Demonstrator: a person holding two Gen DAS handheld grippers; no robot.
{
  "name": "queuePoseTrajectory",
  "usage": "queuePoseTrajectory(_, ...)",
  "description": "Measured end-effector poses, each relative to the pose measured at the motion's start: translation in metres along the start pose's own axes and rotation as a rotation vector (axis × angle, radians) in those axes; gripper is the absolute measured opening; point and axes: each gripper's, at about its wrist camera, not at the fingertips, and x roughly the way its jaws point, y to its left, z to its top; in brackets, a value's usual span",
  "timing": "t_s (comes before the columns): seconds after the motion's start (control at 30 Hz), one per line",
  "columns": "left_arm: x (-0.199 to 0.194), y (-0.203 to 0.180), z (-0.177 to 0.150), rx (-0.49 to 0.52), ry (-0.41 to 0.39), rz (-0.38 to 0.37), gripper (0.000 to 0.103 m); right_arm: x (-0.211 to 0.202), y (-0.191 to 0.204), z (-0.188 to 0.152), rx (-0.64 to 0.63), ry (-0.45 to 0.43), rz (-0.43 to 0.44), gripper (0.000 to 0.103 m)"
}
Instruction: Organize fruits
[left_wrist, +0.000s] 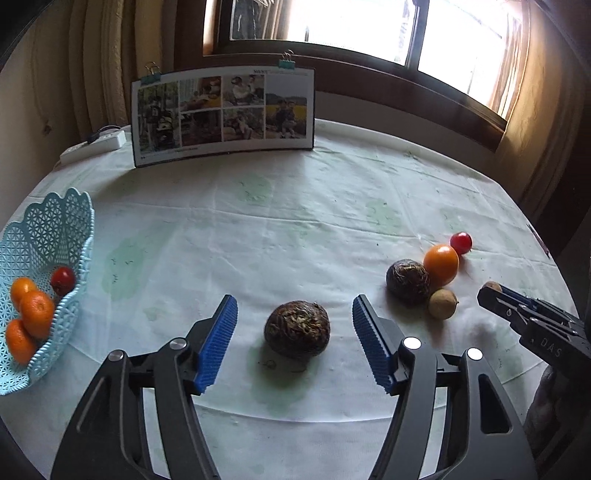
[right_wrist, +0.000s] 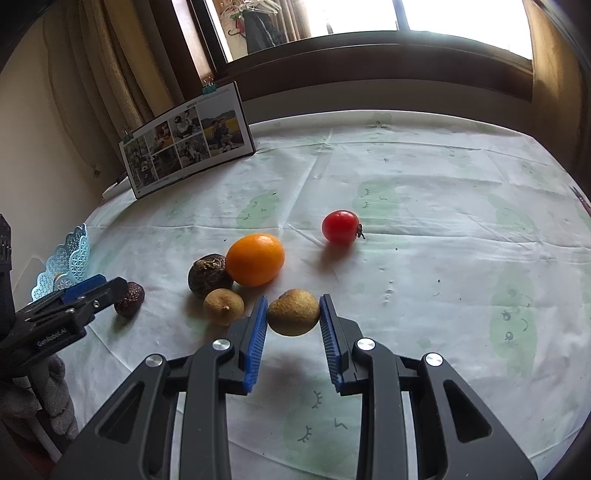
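In the left wrist view my left gripper is open, its blue pads on either side of a dark brown rough fruit lying on the tablecloth, not touching it. A light blue lattice basket at the left holds three oranges and a red tomato. My right gripper is shut on a tan-green fruit, held just above the cloth with its shadow below. Beside it lie an orange, a dark fruit, a small tan fruit and a red tomato.
A photo board stands upright at the back of the table, with a white power strip behind its left end. The window wall runs along the far edge. A gloved hand holds the left gripper at the lower left.
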Motion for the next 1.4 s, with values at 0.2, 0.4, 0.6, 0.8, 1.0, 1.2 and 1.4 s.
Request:
queuePoseTrajectory(0.2,0.022,-0.006,-0.005,0.013,0.064,0.006,0.042,0.0,0.002,-0.001,-0.003,0.002,0.006,0.029)
queuePoseTrajectory(0.4,0.011,-0.005,-0.005,0.019,0.026,0.01,0.042,-0.001,0.002,-0.001,-0.006,-0.003,0.011,0.029)
queuePoseTrajectory(0.6,-0.016,0.01,0.0,-0.005,-0.071,0.081,0.042,-0.001,0.0,0.0,0.004,-0.007,0.014,0.029)
queuePoseTrajectory(0.8,-0.055,0.047,0.007,-0.057,-0.198,0.189,0.042,-0.002,0.003,0.003,0.017,-0.012,0.01,0.029)
queuePoseTrajectory(1.0,-0.084,0.099,0.009,-0.158,-0.281,0.286,0.042,-0.008,0.024,0.007,0.009,-0.027,0.032,0.029)
queuePoseTrajectory(1.2,-0.093,0.151,0.006,-0.23,-0.3,0.366,0.042,-0.005,0.063,0.013,-0.044,-0.024,0.067,0.029)
queuePoseTrajectory(1.4,-0.097,0.189,-0.001,-0.297,-0.305,0.41,0.045,0.003,0.105,0.019,-0.095,-0.012,0.116,0.029)
